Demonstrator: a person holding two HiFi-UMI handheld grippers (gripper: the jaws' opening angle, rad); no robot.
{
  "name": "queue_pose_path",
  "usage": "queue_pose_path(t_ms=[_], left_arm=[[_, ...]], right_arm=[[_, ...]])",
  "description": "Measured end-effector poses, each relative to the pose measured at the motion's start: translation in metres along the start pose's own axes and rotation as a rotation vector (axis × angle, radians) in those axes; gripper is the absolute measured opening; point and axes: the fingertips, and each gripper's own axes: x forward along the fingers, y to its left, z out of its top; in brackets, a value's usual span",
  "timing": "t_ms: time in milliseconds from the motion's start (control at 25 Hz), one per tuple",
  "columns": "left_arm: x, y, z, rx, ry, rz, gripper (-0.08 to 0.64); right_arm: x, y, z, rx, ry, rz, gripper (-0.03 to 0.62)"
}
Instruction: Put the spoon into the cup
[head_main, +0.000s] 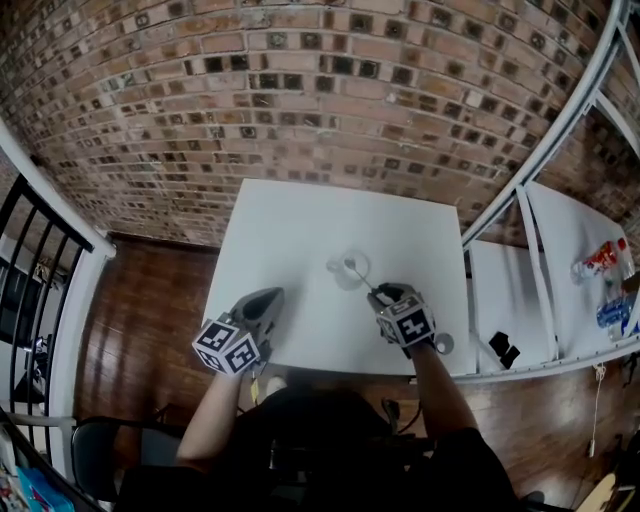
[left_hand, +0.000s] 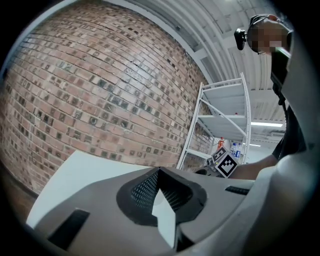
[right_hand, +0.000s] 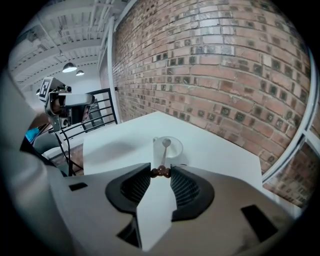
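A clear glass cup (head_main: 350, 271) (right_hand: 168, 148) stands near the middle of the white table (head_main: 300, 225). A metal spoon (head_main: 362, 278) (right_hand: 165, 150) with a brown handle end slants from my right gripper (head_main: 385, 296) (right_hand: 161, 172) to the cup. Its bowl sits within the cup's rim; how deep it reaches I cannot tell. The right gripper is shut on the spoon's handle end, just in front of the cup on the near right side. My left gripper (head_main: 268, 300) (left_hand: 159, 171) hovers level over the table's front left, jaws together with nothing between them.
A brick wall (head_main: 300, 90) backs the table. White metal shelving (head_main: 545, 270) at the right holds bottles (head_main: 600, 262) and a black item (head_main: 503, 348). A small round thing (head_main: 443, 343) lies at the table's near right corner. A black railing (head_main: 40, 250) runs at the left.
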Motion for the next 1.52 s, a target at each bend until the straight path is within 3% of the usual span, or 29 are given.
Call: queue_pose_path(t_ms=[800, 960, 1160, 1520], left_arm=[[-0.017, 0.031, 0.001, -0.017, -0.023, 0.117, 0.005], [-0.02, 0.035, 0.008, 0.001, -0.043, 0.142, 0.005], [-0.019, 0.035, 0.01, 0.012, -0.039, 0.139, 0.005], [-0.01, 0.024, 0.015, 0.035, -0.028, 0.094, 0.005]], right_arm=[[0.039, 0.001, 0.029, -0.044, 0.029, 0.065, 0.13], [0.048, -0.002, 0.026, -0.072, 0.044, 0.046, 0.132], [0.038, 0.005, 0.049, -0.063, -0.059, 0.045, 0.164], [0.018, -0.01, 0.046, -0.022, -0.181, -0.013, 0.164]])
